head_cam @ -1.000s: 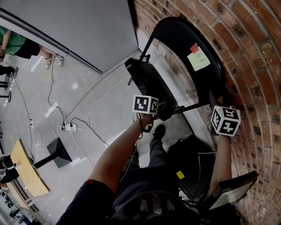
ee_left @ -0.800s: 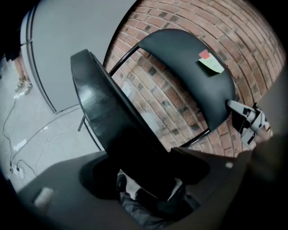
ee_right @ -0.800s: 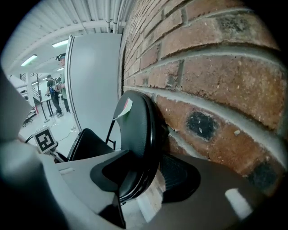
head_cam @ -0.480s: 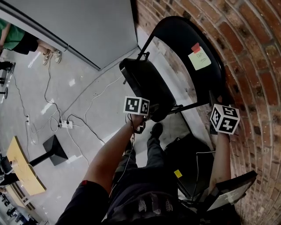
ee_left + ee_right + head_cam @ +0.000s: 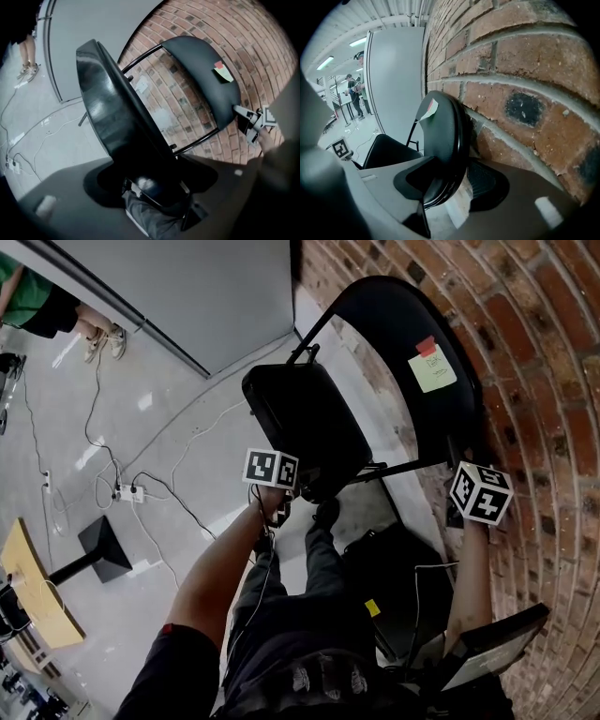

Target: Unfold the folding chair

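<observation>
Black metal-framed folding chair stands on the grey floor, just beside the red brick wall, back side twd the wall, approx half open. The left gripper is clamped on the near edge of the black padded seat. That edge sits betw. the jaws w/ the pads on it, so the gripper is grasping it, not released. The grip is at the edge farthest from the hinge, prob. bc that gives most leverage for swinging the seat down and away from the back. The seat is tilted, not level, so the unfold looks unfinished. The right gripper is clenched on the lower side edge of the black curved backrest, one pad in front and the ribbed pad behind. It prob. works as an anchor: w/ the back held, the frame can't slide along the floor or tip twd the wall while the other hand loads the seat. A yellow-green sticky note w/ red tab is on the backrest front, clear of both grips. Risk: a pad slips off the smooth seat edge, or the legs skid. Next the seat likely needs pressing down to level, back held steady.
</observation>
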Available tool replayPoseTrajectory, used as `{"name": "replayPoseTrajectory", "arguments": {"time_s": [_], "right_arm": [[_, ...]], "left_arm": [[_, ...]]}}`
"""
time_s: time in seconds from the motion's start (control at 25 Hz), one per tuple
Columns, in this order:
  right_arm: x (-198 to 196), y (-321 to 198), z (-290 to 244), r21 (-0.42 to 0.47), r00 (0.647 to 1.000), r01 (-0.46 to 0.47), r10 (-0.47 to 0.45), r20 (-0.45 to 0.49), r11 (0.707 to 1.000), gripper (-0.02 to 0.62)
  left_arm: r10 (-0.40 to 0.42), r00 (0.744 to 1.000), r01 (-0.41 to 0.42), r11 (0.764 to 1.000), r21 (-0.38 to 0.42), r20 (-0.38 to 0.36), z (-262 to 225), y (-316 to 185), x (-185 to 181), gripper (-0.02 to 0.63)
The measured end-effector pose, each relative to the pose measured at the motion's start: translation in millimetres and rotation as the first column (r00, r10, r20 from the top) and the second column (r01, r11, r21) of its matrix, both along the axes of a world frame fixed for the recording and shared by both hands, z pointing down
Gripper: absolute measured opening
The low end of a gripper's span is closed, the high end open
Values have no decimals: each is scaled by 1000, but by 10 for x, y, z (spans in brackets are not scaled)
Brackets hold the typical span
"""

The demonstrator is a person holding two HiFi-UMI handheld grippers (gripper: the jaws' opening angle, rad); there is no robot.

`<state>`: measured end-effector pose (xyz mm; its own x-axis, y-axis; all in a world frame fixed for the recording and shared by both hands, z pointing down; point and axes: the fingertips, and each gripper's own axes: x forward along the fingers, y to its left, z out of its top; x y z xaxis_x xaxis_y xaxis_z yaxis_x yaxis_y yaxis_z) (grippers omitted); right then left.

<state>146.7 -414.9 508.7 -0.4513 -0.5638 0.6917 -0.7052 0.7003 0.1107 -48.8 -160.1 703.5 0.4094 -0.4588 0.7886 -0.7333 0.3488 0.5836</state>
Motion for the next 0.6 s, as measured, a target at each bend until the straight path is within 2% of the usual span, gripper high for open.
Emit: {"name": "replayPoseTrajectory", "arguments": {"time_s": [0.24, 0.6], "right_arm": [[9, -76, 65, -10, 1000, -12, 12, -12, 1000, 209], [-39, 36, 325, -48, 1000, -20, 19, -23, 999, 210]], "left_arm": [[10, 1000, -10, 1000, 4, -15, 67, 13, -24, 354], [4, 999, -5, 1000, -17, -52, 383, 361, -159, 354]]}}
